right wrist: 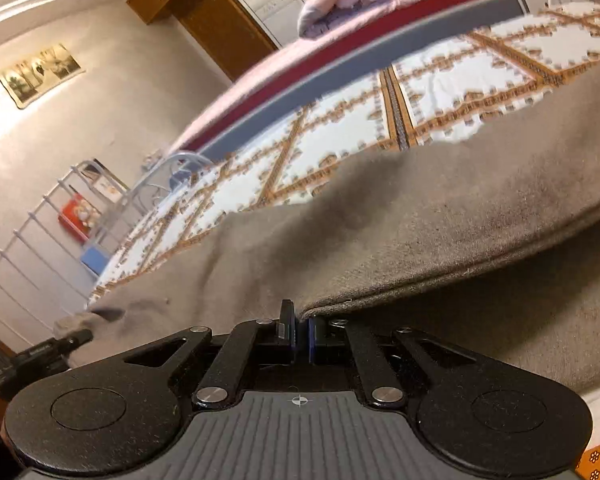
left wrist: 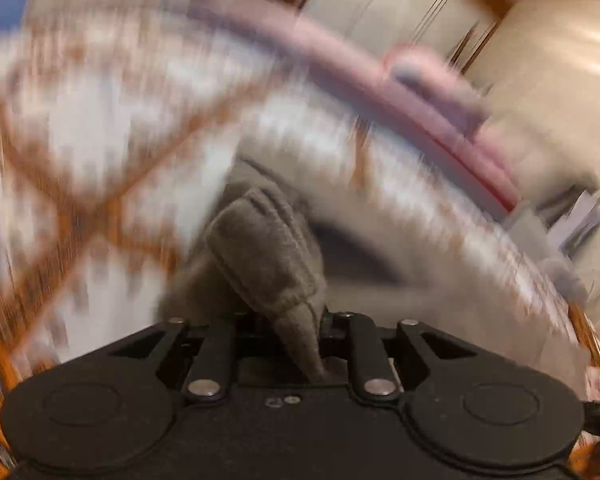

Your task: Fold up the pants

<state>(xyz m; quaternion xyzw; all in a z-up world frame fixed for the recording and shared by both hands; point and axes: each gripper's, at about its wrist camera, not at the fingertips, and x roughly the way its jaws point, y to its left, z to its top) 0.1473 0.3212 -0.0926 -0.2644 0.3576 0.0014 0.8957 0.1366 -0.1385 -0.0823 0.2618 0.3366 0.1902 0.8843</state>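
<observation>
Right wrist: patterned bedspread (right wrist: pixel 340 128) beyond pants (right wrist: pixel 440 220).

Matt, fuzzy grey cloth pants (right wrist: pixel 440 216); crinkled patterned cloth bedspread (right wrist: pixel 340 128); matt black plastic right gripper (right wrist: pixel 298 332).

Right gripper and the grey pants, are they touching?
Touching. The right wrist view shows the right gripper shut on the folded edge of the grey pants.
</observation>
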